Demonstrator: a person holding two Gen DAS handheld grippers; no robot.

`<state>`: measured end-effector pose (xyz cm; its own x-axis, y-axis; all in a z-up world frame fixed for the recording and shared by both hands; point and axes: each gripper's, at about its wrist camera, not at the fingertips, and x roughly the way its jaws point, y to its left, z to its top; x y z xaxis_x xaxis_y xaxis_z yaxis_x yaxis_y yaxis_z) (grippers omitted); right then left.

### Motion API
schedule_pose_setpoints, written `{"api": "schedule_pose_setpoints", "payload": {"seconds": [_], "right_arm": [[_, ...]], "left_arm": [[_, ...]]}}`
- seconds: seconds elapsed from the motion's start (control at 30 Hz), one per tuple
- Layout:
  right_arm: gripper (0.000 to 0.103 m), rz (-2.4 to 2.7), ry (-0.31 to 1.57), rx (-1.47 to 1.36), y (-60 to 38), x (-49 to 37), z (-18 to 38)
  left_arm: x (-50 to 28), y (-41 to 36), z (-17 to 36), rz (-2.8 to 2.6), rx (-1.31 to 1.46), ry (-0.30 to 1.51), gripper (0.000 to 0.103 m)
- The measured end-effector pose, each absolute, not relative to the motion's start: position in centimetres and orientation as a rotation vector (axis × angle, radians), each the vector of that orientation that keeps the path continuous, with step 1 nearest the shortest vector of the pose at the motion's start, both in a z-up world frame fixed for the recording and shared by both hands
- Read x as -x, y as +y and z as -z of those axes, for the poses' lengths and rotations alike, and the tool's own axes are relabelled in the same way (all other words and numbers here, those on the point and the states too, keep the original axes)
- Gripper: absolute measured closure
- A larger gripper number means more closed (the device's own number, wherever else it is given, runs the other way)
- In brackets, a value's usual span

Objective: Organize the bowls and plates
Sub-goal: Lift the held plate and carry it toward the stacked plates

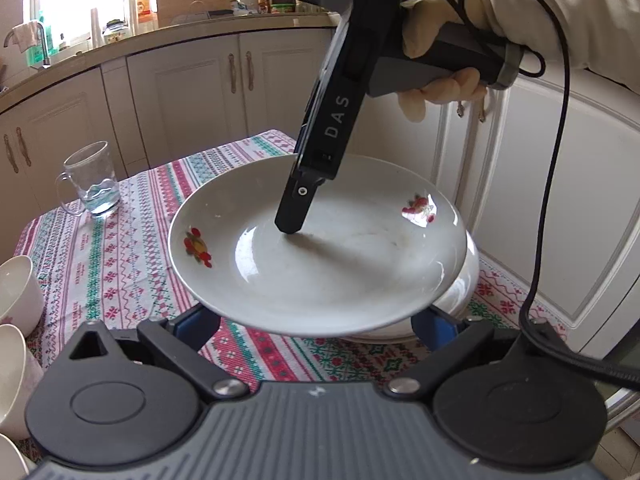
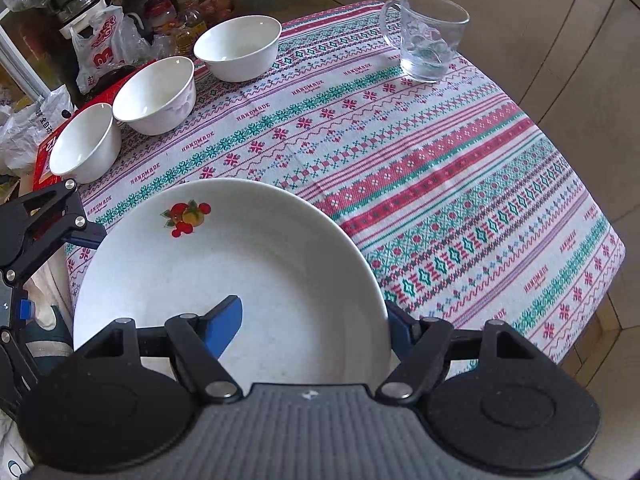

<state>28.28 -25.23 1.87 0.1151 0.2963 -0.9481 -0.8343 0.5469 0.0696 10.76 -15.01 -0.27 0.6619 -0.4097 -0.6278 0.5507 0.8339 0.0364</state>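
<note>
**A:** Left wrist view first. Where is the plate (image 1: pixel 320 264)?

**B:** Lifted off the desk (image 1: pixel 132 264) and tilted. The right gripper (image 1: pixel 290 220) comes down on it steeply from above. One finger presses inside the bowl of the plate; the other is hidden under it.

**A:** So it is clenched on the plate?

**B:** Yes. The right wrist view shows one finger inside and one outside the rim, with the plate wall pinched between them.

**A:** And the left gripper (image 1: pixel 316 330)?

**B:** Released. Its fingers stand wide apart just below the near rim and nothing is squeezed between them.

**A:** What does the next move turn on?

**B:** A second white dish (image 1: pixel 460 292). It sits on the desk directly beneath the plate and peeks out on the right side. I judge the plate is meant to go on it. It would have to shift slightly toward that side, level out and then come straight down.

**A:** And the bowls (image 2: pixel 156 96)?

**B:** Three stand in a row at the far edge of the desk, well apart from the plate. The left gripper is nearer to them.
</note>
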Motion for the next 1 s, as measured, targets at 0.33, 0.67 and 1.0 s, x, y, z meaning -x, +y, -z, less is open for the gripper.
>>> {"api": "schedule_pose_setpoints", "payload": {"seconds": [0.33,0.67,1.0], "right_arm": [[0.023,-0.836,1.199,0.514,-29.1,-26.2,-1.0],[0.023,-0.839,1.217,0.466,-30.3,-26.4,0.9],[0.023,-0.841,1.223,0.450,-30.6,-26.8,2.1]], "left_arm": [[-10.4,-16.9,1.0,0.627,-0.237,0.688,0.002],[-11.0,-17.5,1.9,0.638,-0.240,0.734,0.002],[-11.4,-17.6,2.1,0.650,-0.238,0.734,0.003]]}}
